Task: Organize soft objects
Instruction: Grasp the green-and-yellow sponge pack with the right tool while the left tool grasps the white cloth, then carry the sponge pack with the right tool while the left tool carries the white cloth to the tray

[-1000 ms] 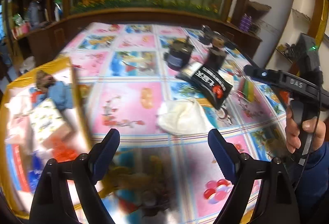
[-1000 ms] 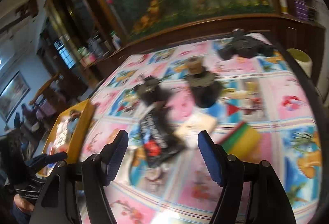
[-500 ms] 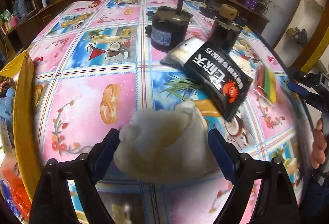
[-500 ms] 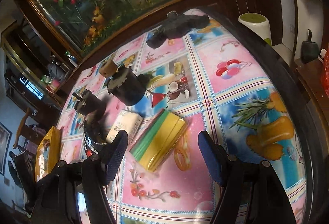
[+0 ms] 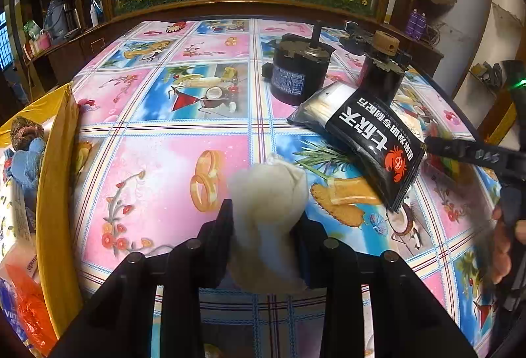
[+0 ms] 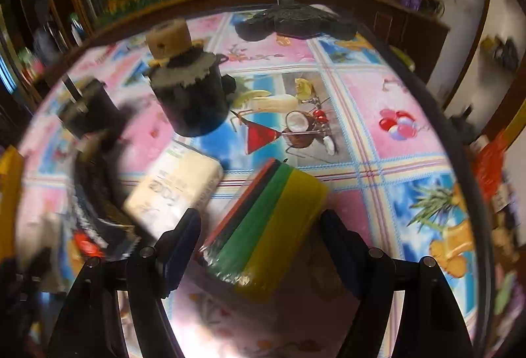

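- Left wrist view: the left gripper (image 5: 264,226) is closing its jaws on a soft, crumpled white cloth (image 5: 268,193) that is lying on the colourful picture-patterned tablecloth (image 5: 157,180), and the pads are pressing into its sides. A glossy black snack packet (image 5: 371,140) is resting just beyond, beside two black cylindrical motors (image 5: 297,71).
- A yellow-rimmed tray (image 5: 56,180) is sitting at the left, holding a blue cloth (image 5: 28,167).
- Right wrist view: the right gripper (image 6: 261,246) is opening its jaws, straddling a plastic-wrapped stack of coloured sponge cloths (image 6: 271,226) without pressing it.
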A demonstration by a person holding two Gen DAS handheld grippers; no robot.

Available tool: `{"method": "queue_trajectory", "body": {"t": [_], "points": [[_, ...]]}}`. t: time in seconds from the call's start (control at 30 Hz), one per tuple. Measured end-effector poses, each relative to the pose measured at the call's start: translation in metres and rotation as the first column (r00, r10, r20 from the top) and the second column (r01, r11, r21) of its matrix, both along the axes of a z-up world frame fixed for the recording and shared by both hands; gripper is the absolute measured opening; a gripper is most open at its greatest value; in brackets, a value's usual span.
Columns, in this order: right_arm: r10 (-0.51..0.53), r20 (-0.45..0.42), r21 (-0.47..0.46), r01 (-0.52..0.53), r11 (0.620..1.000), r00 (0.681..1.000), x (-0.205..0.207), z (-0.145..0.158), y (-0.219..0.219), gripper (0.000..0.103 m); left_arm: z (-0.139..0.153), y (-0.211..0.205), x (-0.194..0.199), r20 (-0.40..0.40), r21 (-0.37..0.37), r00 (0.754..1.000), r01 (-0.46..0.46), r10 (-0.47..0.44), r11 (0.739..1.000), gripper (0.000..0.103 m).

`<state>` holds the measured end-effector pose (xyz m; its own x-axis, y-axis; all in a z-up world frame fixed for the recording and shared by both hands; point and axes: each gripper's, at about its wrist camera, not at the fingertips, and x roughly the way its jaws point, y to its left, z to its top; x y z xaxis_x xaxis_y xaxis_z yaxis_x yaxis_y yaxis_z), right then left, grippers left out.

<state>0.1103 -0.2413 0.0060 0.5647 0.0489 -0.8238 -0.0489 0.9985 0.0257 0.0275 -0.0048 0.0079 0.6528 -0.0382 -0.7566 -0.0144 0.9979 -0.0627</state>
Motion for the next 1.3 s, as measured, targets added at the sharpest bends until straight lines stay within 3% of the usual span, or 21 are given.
{"method": "queue_trajectory", "body": {"t": [0.07, 0.13, 0.23, 0.43, 0.77, 1.3], "points": [[0.009, 0.01, -0.029, -0.009, 1.0, 1.0, -0.003, -0.001, 0.002, 0.074, 0.0, 0.0, -0.001, 0.003, 0.003, 1.0, 0.003, -0.004, 1.0, 0.032], [0.008, 0.02, -0.037, -0.008, 0.999, 1.0, -0.008, 0.001, -0.003, 0.052, 0.001, -0.001, -0.001, 0.007, 0.005, 1.0, 0.008, -0.008, 1.0, 0.032], [0.005, 0.046, -0.073, -0.002, 0.997, 0.999, -0.017, 0.004, -0.006, 0.044, 0.001, -0.002, -0.003, 0.016, 0.004, 1.0, 0.011, -0.011, 1.0, 0.032], [0.049, 0.12, -0.161, -0.029, 0.986, 0.992, -0.035, 0.012, 0.006, 0.042, 0.005, -0.002, -0.006, 0.041, 0.015, 0.999, 0.008, -0.008, 1.0, 0.032], [0.083, 0.277, -0.219, -0.021, 0.976, 0.957, -0.058, 0.04, 0.019, 0.043, 0.007, -0.002, -0.008, 0.057, 0.023, 0.998, -0.002, 0.0, 1.0, 0.032], [0.136, 0.325, -0.235, -0.06, 0.97, 0.936, -0.073, 0.049, 0.033, 0.043, 0.01, -0.002, -0.011, 0.079, 0.032, 0.997, -0.017, 0.014, 0.999, 0.031]]}}
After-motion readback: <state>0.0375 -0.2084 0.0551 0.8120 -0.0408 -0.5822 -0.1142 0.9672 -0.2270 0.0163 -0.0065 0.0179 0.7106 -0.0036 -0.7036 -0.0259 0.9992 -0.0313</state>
